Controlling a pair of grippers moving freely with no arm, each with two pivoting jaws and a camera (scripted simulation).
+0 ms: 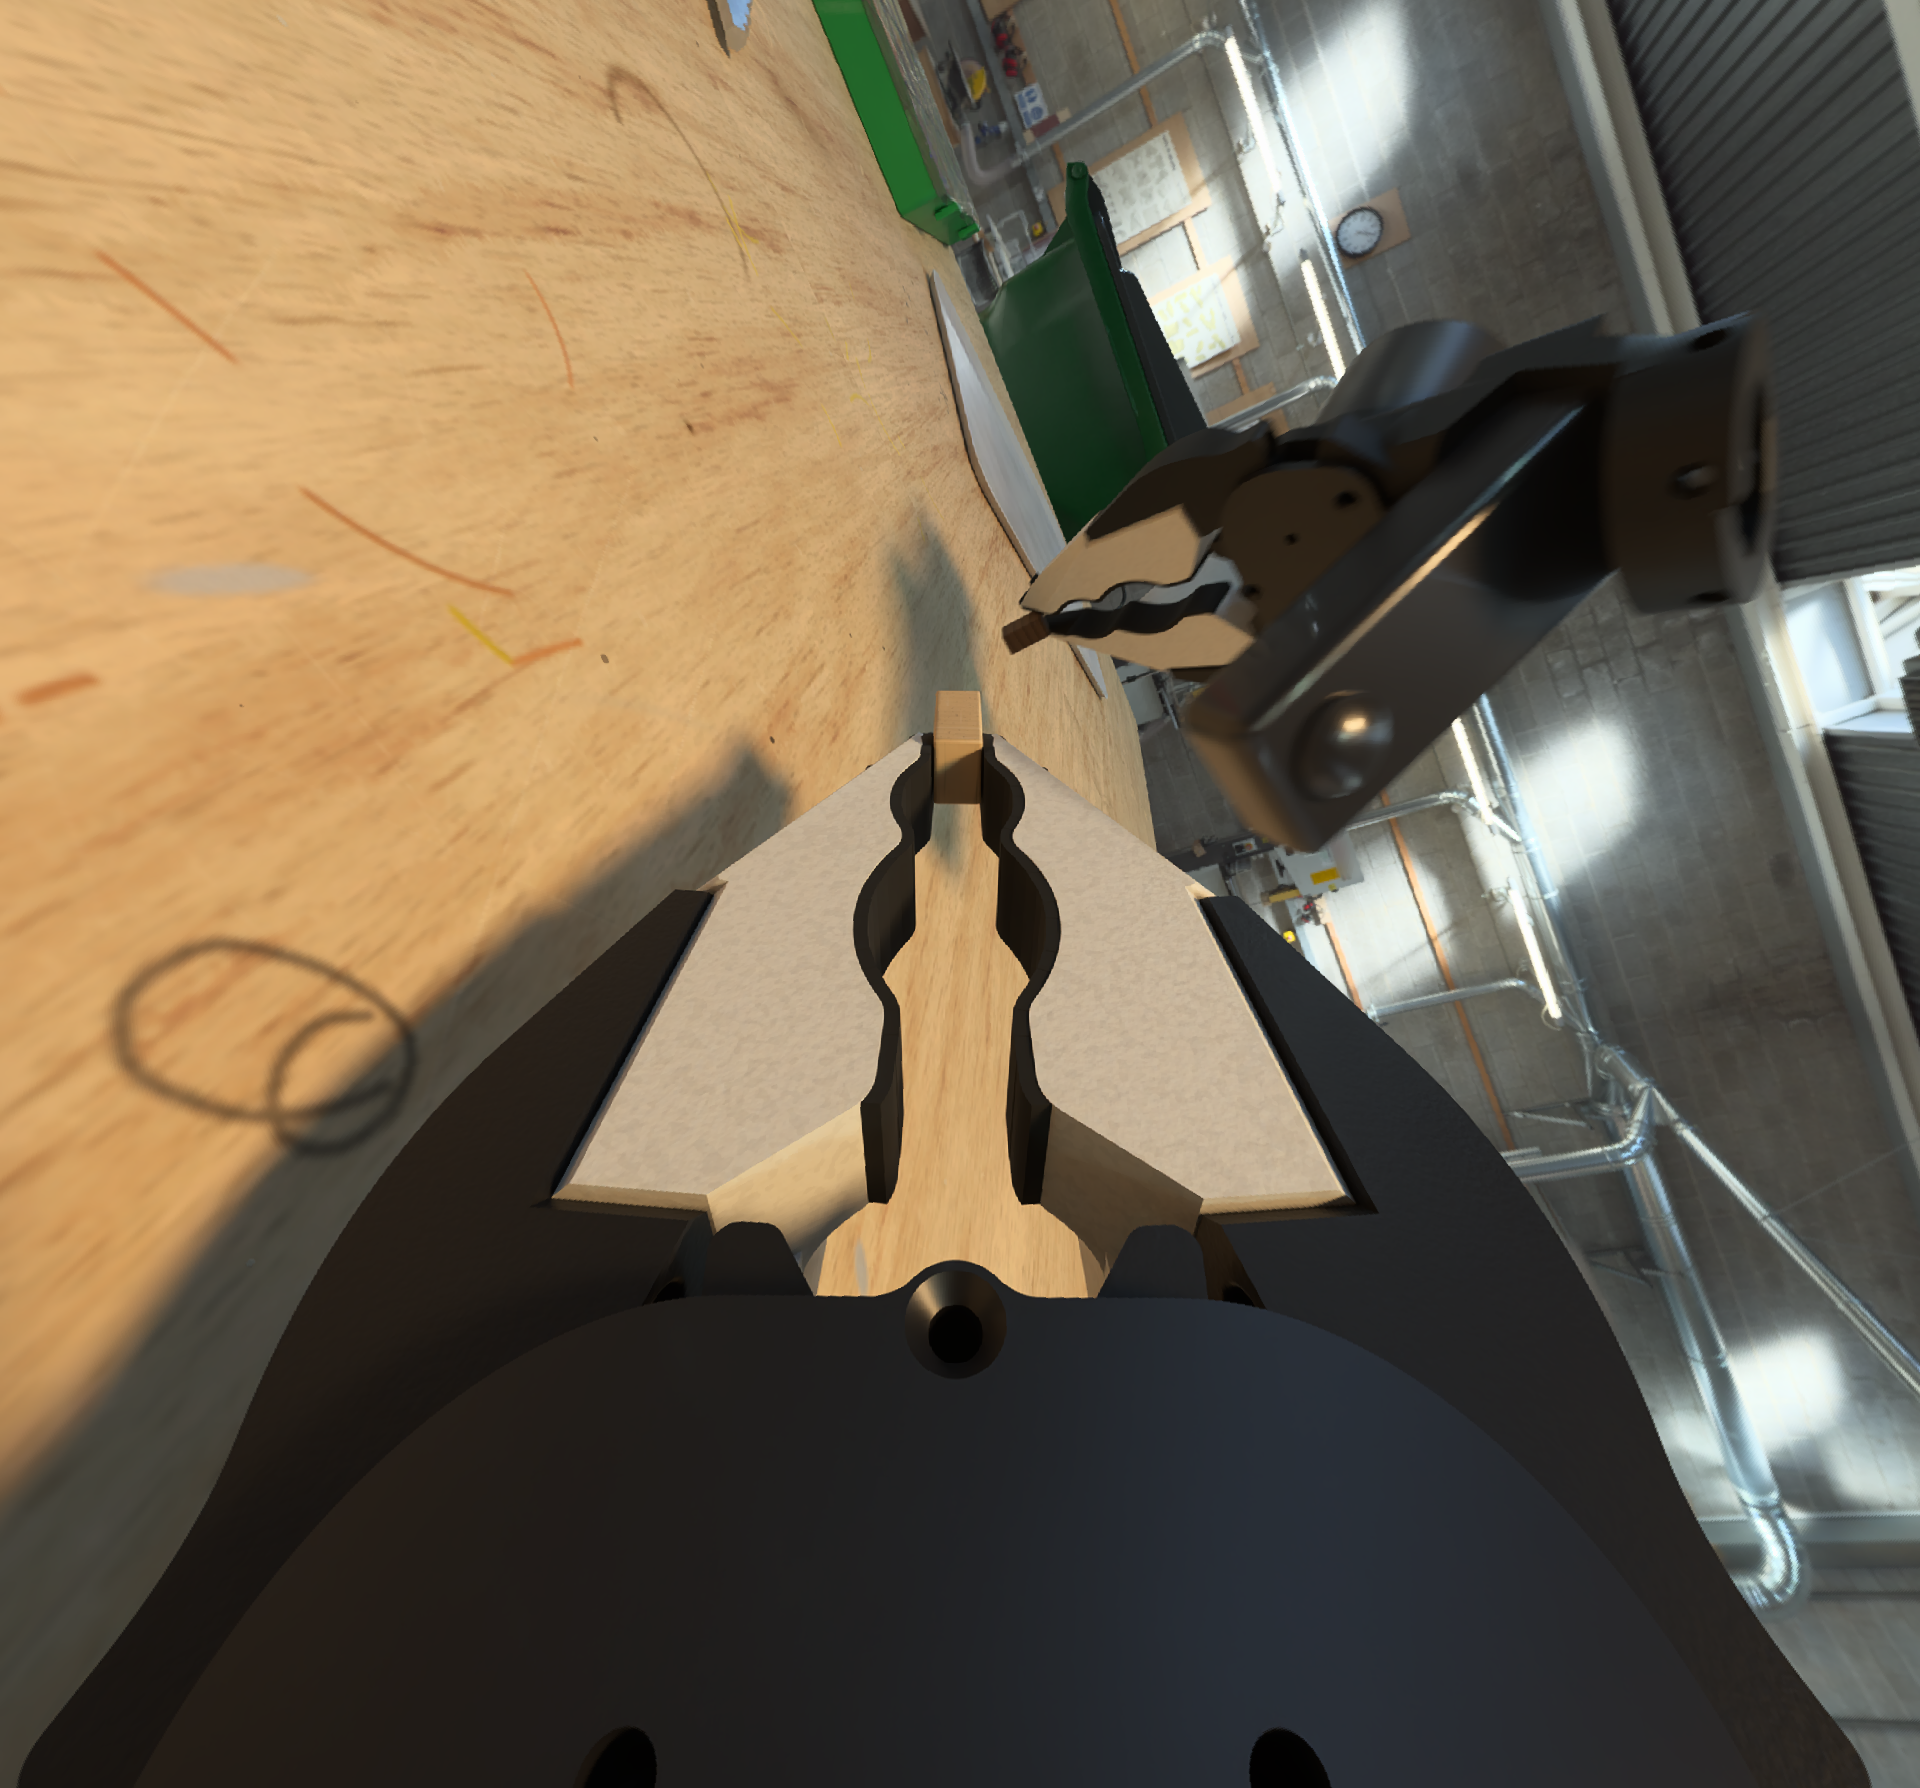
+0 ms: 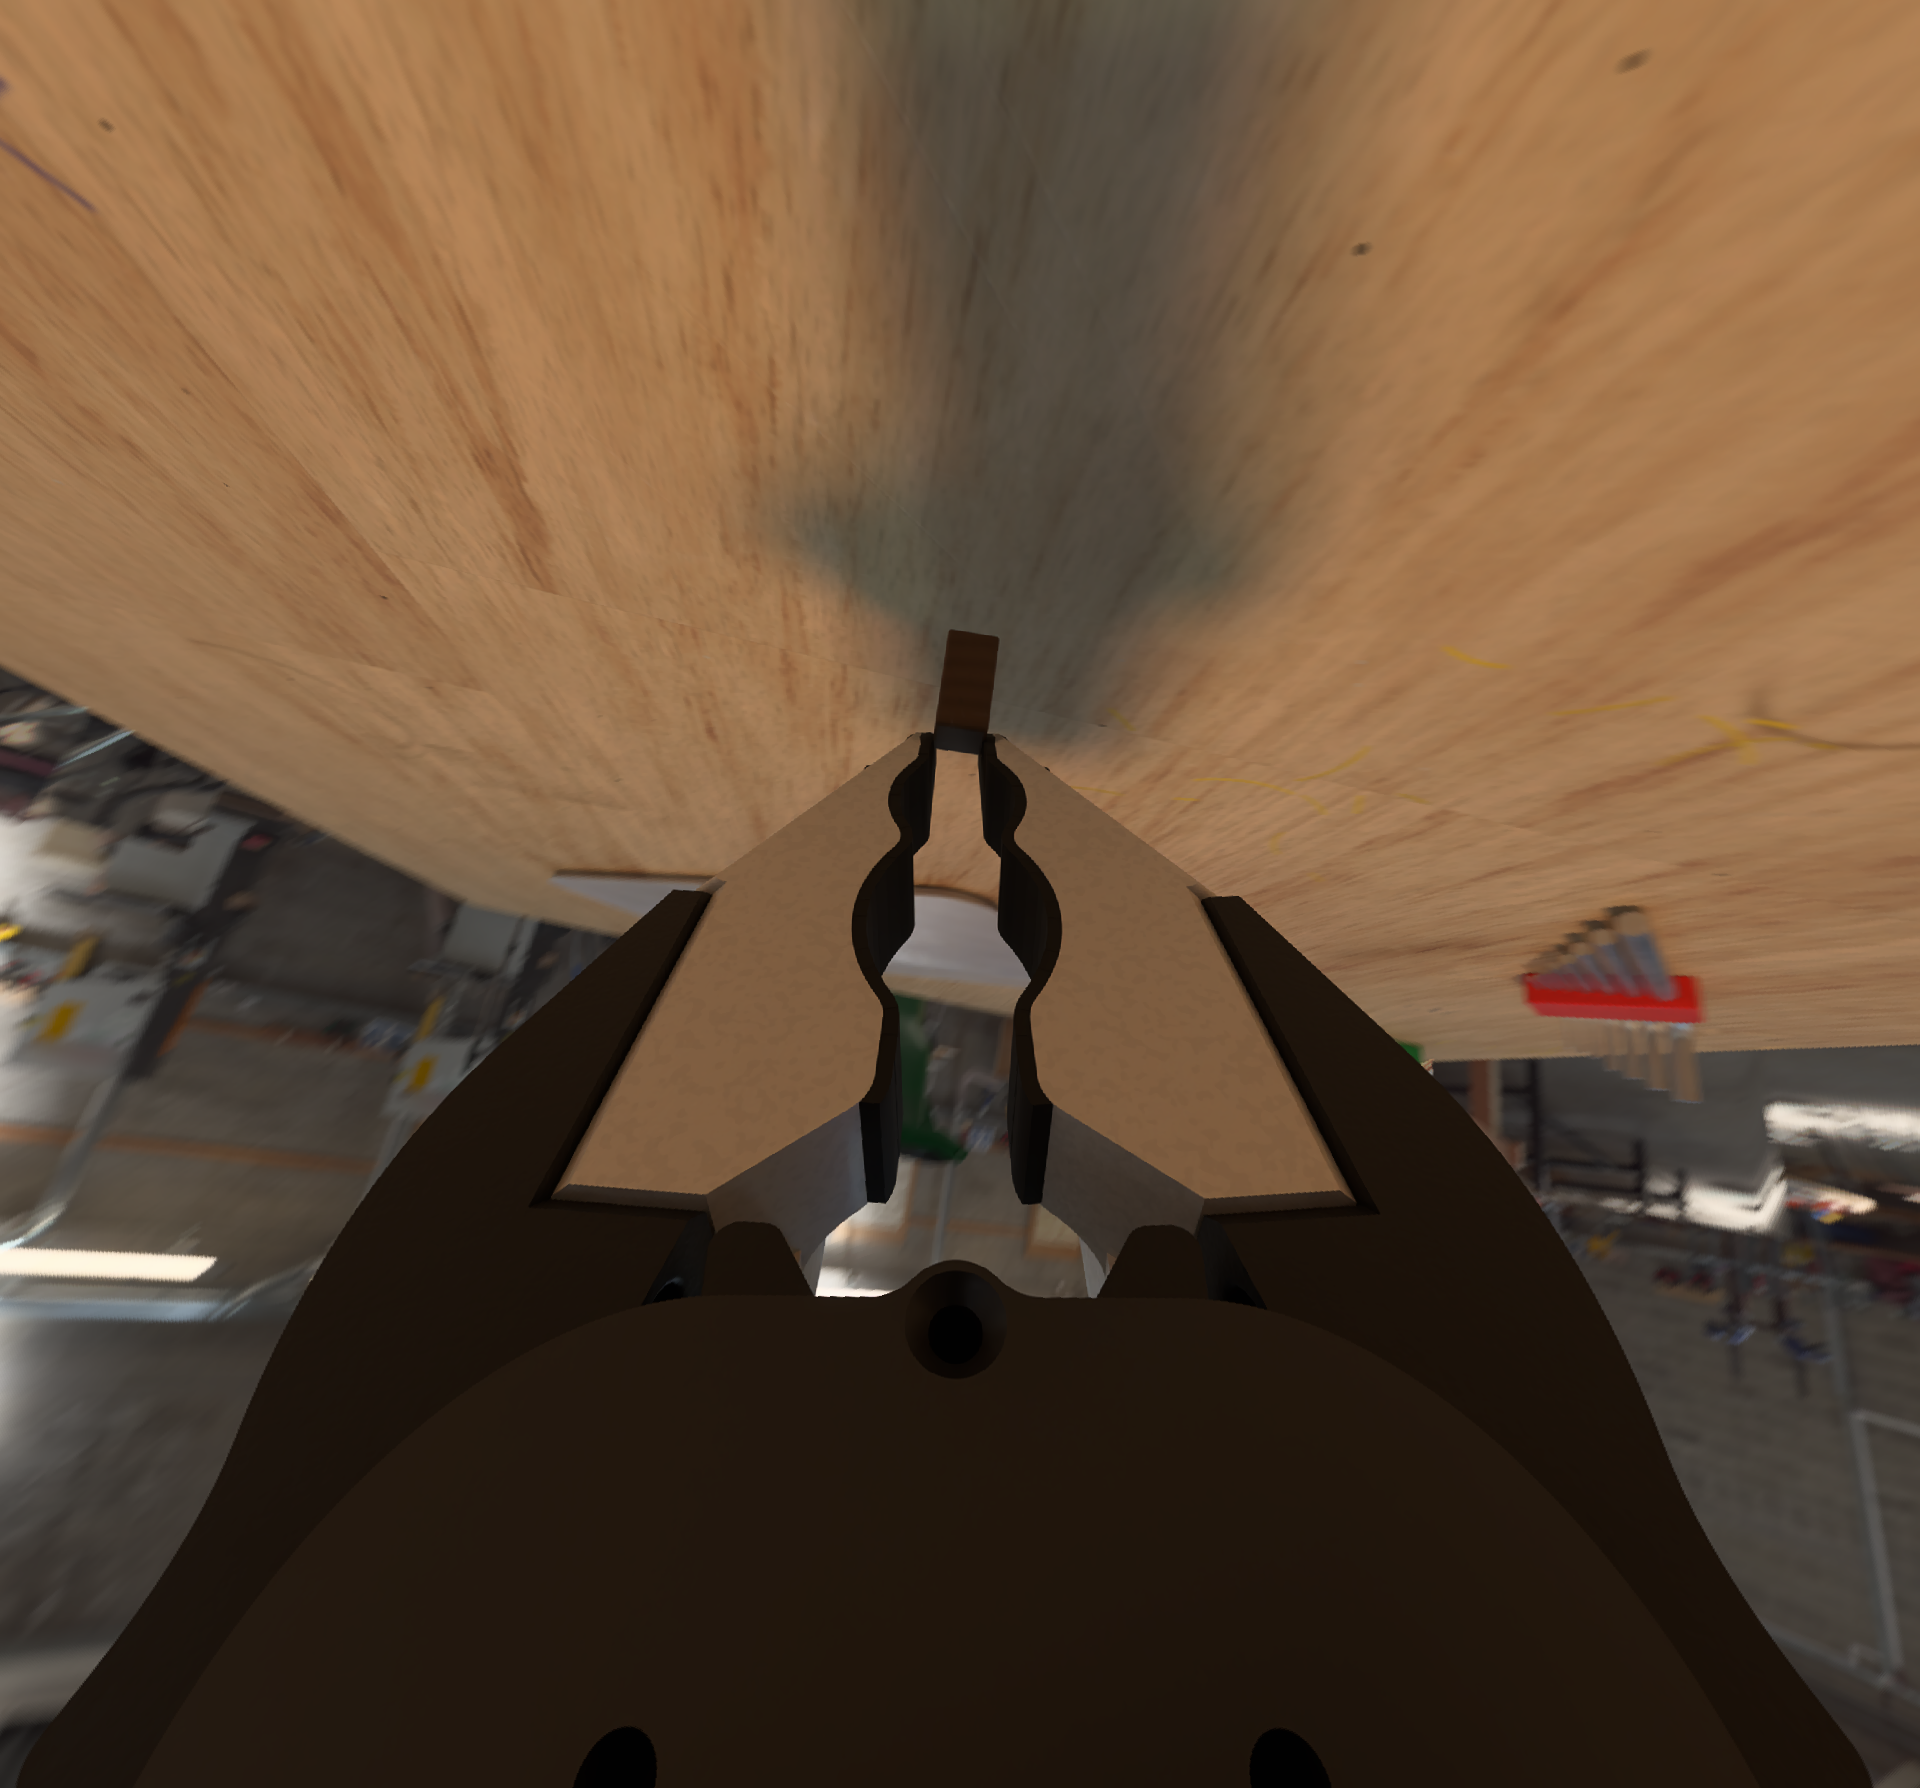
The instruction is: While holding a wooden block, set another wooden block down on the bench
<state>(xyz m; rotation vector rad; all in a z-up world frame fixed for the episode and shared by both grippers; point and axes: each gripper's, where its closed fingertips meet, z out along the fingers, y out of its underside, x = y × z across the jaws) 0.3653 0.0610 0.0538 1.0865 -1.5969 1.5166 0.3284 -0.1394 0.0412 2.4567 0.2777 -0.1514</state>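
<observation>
My left gripper (image 1: 958,751) is shut on a pale wooden block (image 1: 958,736) that sticks out past its fingertips, just above the wooden bench (image 1: 416,336). My right gripper (image 2: 958,744) is shut on a small dark brown wooden block (image 2: 966,684), held close to the bench top (image 2: 520,336) over its own shadow. In the left wrist view the right gripper (image 1: 1049,621) hangs to the right of my left one, tilted toward the bench, with the dark block (image 1: 1023,635) at its tips.
A green box (image 1: 862,55) and a green bin (image 1: 1070,367) stand along the bench's far edge. A pale flat board (image 1: 997,450) lies near that edge. A red holder with metal bits (image 2: 1610,995) sits at the bench edge. Dark ring marks (image 1: 260,1042) stain the wood.
</observation>
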